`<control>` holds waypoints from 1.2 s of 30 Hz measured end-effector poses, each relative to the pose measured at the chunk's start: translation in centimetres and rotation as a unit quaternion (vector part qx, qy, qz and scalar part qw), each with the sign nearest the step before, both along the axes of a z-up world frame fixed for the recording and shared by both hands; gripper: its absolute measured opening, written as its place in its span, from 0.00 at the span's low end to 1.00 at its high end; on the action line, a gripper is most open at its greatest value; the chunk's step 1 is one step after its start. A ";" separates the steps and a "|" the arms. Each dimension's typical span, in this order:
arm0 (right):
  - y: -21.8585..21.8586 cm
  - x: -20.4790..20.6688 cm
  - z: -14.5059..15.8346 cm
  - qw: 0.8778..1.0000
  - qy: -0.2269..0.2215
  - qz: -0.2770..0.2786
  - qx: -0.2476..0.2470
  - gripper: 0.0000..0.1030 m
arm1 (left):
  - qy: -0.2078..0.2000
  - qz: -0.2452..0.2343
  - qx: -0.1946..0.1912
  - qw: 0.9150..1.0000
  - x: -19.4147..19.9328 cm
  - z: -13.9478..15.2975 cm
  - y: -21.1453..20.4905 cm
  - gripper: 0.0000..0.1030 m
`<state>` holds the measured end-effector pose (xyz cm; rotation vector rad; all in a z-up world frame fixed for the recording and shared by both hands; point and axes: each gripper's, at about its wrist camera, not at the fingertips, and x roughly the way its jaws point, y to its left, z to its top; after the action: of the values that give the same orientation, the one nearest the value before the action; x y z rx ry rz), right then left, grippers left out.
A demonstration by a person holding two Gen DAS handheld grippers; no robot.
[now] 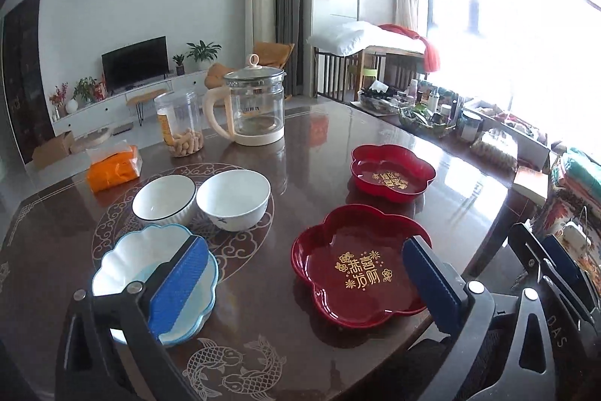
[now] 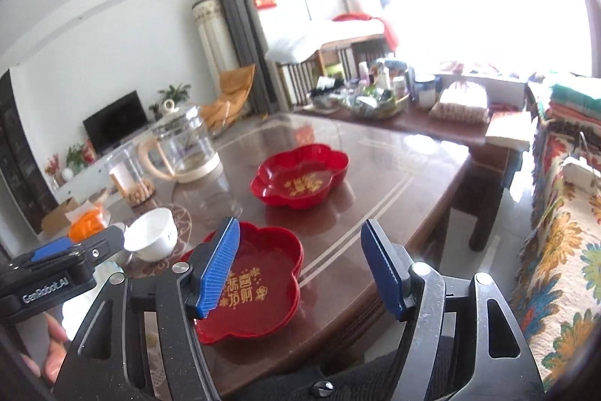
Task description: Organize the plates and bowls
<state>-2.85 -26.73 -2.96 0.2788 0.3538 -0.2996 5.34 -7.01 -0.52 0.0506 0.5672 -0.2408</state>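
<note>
1. Blue scalloped bowl (image 1: pixel 124 262): counter's near left, under the released left gripper (image 1: pixel 304 273).
2. Two white bowls (image 1: pixel 233 198): just beyond it.
3. Near red plate (image 2: pixel 263 273): beneath the released right gripper (image 2: pixel 300 265), likely nearer arm.
4. Far red plate (image 2: pixel 300 175): straight ahead.

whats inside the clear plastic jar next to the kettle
The clear plastic jar holds a low layer of tan, peanut-like pieces at the bottom; the rest looks empty. Its orange label hides part of the inside.
</note>
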 end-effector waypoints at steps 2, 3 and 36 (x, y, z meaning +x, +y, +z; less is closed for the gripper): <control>1.0 -1.3 -0.7 1.000 -0.016 0.000 -0.024 0.72 | -0.001 0.014 0.002 1.000 -1.6 -1.0 0.5 1.00; 1.4 -1.5 -1.0 0.999 -0.015 0.004 -0.038 0.72 | 0.003 0.014 -0.001 1.000 -2.1 -1.5 0.8 1.00; 7.4 -1.6 -2.5 0.982 -0.001 0.055 -0.178 0.72 | 0.020 0.051 -0.042 0.998 -4.5 -2.8 7.7 1.00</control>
<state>-4.40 -19.34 -5.48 -0.0928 0.3067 -0.2487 0.85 0.65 -3.30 -0.0641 0.5964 -0.1671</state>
